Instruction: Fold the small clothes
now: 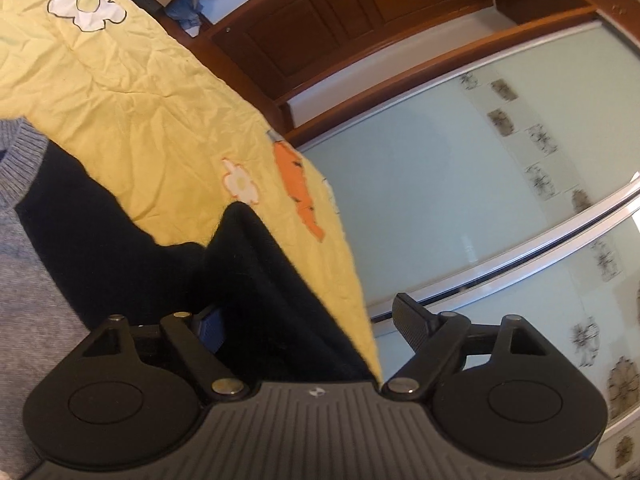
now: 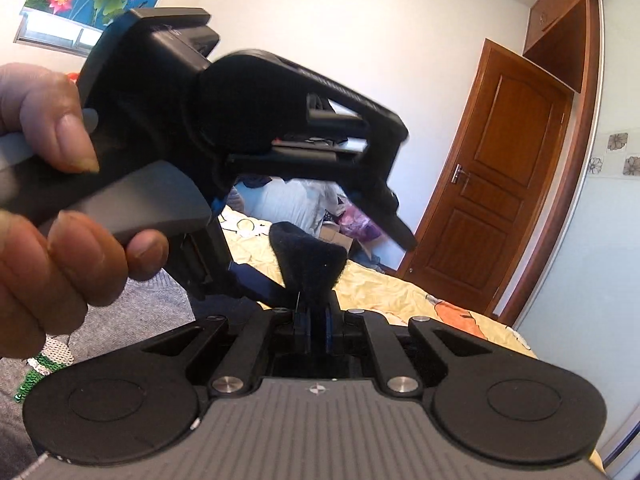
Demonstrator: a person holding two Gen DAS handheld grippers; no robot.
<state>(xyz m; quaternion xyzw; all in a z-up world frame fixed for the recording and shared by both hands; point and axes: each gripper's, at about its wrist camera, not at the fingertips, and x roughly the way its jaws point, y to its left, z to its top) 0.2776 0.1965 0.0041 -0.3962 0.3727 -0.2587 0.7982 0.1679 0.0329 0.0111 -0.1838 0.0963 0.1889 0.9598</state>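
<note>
right wrist view: right gripper (image 2: 316, 320) pinched on black sleeve (image 2: 308, 256), cloth tuft poking up betw. the jaws. left gripper (image 2: 304, 216) crosses just above, held by a hand (image 2: 52, 184). left wrist view: its jaws spread wide, sleeve (image 1: 256, 280) lying betw. them, not nipped. sweater (image 1: 28, 264), grey body w/ black sleeves, lies on yellow bed cover (image 1: 132, 92). step, as i read it: sleeve fold-in. next: carry the sleeve across the grey body, lay flat, let go; left gripper to clear off or pin the fold.
</note>
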